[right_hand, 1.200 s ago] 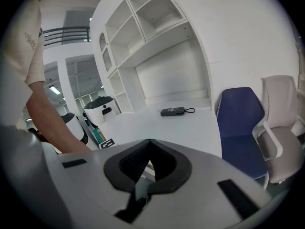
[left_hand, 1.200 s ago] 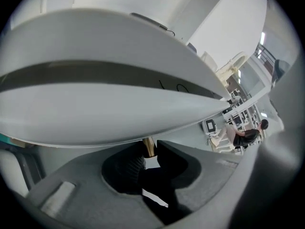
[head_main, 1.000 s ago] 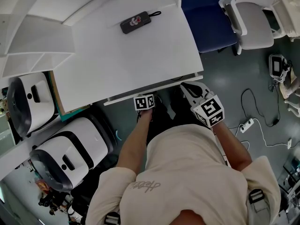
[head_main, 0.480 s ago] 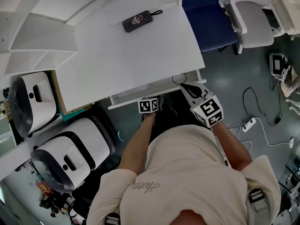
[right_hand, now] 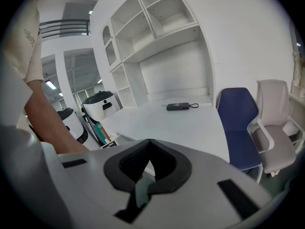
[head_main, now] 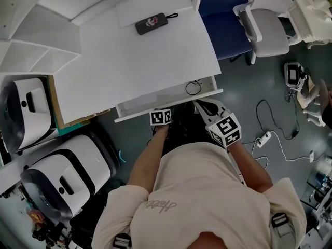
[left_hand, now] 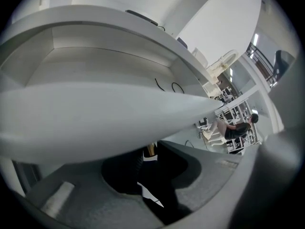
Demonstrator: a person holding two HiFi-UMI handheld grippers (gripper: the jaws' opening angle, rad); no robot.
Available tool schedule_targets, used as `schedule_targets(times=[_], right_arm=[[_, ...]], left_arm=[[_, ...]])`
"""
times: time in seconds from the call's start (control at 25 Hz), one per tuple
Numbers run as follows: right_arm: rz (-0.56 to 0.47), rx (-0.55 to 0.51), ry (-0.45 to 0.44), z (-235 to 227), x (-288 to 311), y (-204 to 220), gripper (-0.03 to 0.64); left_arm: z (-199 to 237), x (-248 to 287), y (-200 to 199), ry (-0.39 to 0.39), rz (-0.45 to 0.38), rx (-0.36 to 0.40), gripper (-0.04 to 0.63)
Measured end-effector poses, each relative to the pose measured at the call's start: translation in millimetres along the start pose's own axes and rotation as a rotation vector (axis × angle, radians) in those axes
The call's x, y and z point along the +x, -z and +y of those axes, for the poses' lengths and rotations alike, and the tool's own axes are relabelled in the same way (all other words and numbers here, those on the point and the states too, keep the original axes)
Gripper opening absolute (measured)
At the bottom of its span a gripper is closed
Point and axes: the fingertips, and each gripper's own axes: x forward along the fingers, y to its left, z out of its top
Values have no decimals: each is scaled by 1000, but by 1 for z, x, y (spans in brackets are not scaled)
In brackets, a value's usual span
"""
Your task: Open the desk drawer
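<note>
White desk (head_main: pixel 145 61) fills the upper view, with a blue chair (head_main: pixel 225 14) at its right end. Its drawer (head_main: pixel 171 102) stands partly out under the near edge. Person's left forearm (head_main: pixel 148 160) extends toward it; left gripper (head_main: pixel 161 114) clamps the front panel, jaws wide. Just beside the drawer's right corner, right gripper (head_main: pixel 203 107) hangs apart from it, jaws together, empty. 1 black pouch (head_main: pixel 151 23) on top; 1 looped cable (head_main: pixel 193 87) inside the drawer.
</note>
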Motion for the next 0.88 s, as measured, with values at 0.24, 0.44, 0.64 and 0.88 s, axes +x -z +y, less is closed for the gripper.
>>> schedule_targets(times=[0.24,0.44,0.64,0.88], right_arm=[[-1,22,58,19,-7,3,3],[24,21,104,34,-16,17,2],[40,39,156,42,-25,35,3],[-3,120,168,51,-34,38,2]], left_arm=[[0,-3,8,14,3,-3,98],[-4,-3,15,44,2,-1,98],[-7,-4,20,64,-10,7,98],[-10,-7,31,72,-10,21,98]])
